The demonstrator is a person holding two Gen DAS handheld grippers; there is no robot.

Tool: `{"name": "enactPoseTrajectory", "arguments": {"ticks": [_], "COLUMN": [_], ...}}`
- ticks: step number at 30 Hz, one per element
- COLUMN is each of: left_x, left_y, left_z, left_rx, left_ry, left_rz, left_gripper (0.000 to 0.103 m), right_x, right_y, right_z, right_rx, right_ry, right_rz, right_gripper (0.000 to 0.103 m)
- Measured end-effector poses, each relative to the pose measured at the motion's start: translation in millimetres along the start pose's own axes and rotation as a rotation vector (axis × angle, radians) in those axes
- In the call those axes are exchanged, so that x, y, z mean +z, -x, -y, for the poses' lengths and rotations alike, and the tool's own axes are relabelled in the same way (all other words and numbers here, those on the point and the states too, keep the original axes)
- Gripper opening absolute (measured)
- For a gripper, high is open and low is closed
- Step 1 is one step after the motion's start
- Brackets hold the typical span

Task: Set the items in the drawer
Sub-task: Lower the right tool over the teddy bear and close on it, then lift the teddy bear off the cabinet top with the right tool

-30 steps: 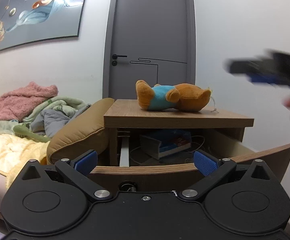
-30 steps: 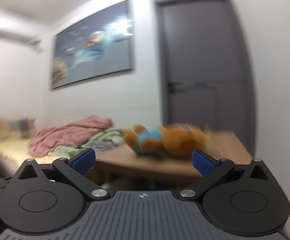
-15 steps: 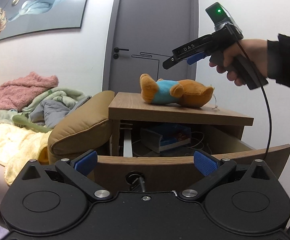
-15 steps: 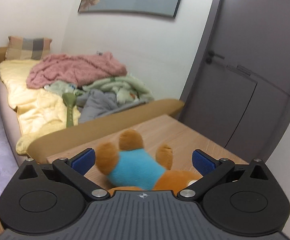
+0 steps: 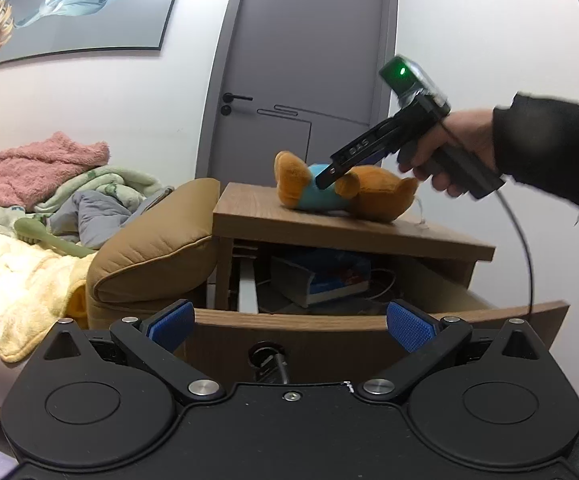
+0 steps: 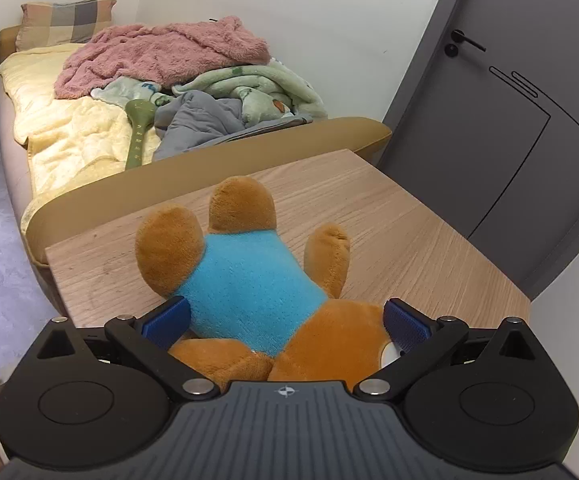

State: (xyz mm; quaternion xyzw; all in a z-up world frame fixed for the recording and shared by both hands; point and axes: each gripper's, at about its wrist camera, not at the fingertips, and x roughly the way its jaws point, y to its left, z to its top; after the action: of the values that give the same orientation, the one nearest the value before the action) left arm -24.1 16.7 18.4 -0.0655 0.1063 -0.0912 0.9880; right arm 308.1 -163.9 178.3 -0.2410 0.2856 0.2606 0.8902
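Note:
A brown plush bear in a blue shirt (image 5: 341, 192) lies on the wooden nightstand top (image 5: 289, 222); it also shows in the right wrist view (image 6: 249, 280). The drawer (image 5: 369, 320) below stands pulled open. My right gripper (image 6: 285, 318) is open, its blue pads on either side of the bear's body, not closed on it; it also shows in the left wrist view (image 5: 329, 174), tip down at the bear. My left gripper (image 5: 289, 320) is open and empty in front of the drawer front.
A book (image 5: 321, 280) and cables lie inside the drawer. A bed with a tan padded footboard (image 5: 153, 248), yellow, pink and green blankets stands left of the nightstand. A grey door (image 5: 301, 80) is behind it.
My right gripper has swung in from the right and come down over the bear, its open fingers now straddling the body. The left gripper has stayed near the drawer front.

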Motion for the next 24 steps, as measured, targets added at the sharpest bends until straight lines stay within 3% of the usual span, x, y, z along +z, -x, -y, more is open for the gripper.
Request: {"name": "enactPoseTrajectory", "arguments": {"ticks": [11, 13, 19, 24], "left_x": [-1, -1, -3, -4], "left_y": [7, 9, 15, 18], "left_z": [8, 9, 12, 17], "left_rx": [-0.026, -0.026, -0.02, -0.018], "left_ry": [0.021, 0.021, 0.019, 0.006], "left_rz": [0.008, 0.013, 0.027, 0.042], "left_gripper": [0.102, 0.102, 0.102, 0.102], "right_x": [5, 7, 10, 10], "right_y": [-14, -15, -1, 18], "right_z": [4, 6, 2, -5], "right_rx": [0.023, 0.033, 0.003, -0.032], "right_ry": [-0.028, -0.042, -0.024, -0.014], "right_rz": [-0.059, -0.088, -0.066, -0.042], "right_gripper": [0.101, 0.091, 0.057, 0.046]}}
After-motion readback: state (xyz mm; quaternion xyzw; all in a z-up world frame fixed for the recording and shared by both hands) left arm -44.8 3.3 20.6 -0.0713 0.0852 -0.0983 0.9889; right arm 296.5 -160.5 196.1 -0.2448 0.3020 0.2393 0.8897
